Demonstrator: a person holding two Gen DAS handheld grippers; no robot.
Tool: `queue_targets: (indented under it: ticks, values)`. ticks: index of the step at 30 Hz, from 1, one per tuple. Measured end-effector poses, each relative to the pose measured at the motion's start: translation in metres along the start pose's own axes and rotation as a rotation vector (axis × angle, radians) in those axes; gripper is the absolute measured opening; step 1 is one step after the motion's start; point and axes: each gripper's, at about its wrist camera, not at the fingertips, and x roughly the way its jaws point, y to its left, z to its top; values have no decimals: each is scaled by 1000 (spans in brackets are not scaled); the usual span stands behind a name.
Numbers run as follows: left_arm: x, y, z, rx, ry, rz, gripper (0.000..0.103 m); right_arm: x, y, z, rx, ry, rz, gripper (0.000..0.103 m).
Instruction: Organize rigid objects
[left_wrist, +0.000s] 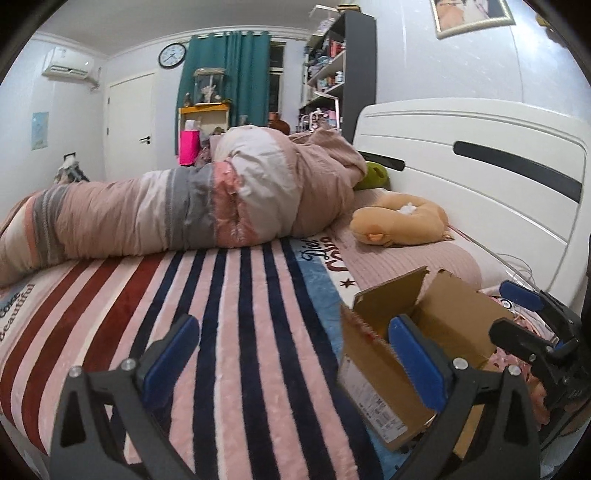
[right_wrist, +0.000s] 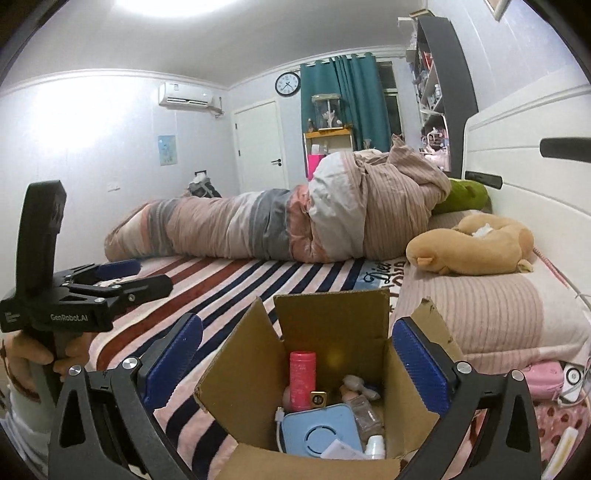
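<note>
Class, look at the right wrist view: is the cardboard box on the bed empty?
No. The open cardboard box holds several items, including a pink bottle and a light blue case.

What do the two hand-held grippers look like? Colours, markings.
Left hand-held gripper and right hand-held gripper: matte black angular frames, silver round screws, fingers faced with ribbed blue pads. Seen from the right wrist, the left unit has white "GenRobot.AI" lettering and a tall black block on top. No cables visible.

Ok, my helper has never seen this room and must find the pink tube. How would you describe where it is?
Start at the striped blanket on the bed, then find the open cardboard box sitting on it. Inside, the pink tube stands upright toward the back-left, behind a flat light-blue case; it is the only tall pink item in there.
</note>
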Motion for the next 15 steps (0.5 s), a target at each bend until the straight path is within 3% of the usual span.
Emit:
queue_targets:
  ticks: [15]
  values:
    - [-7,13,-5,-7,-6,50,102,4,13,-1,-13,15,7,103]
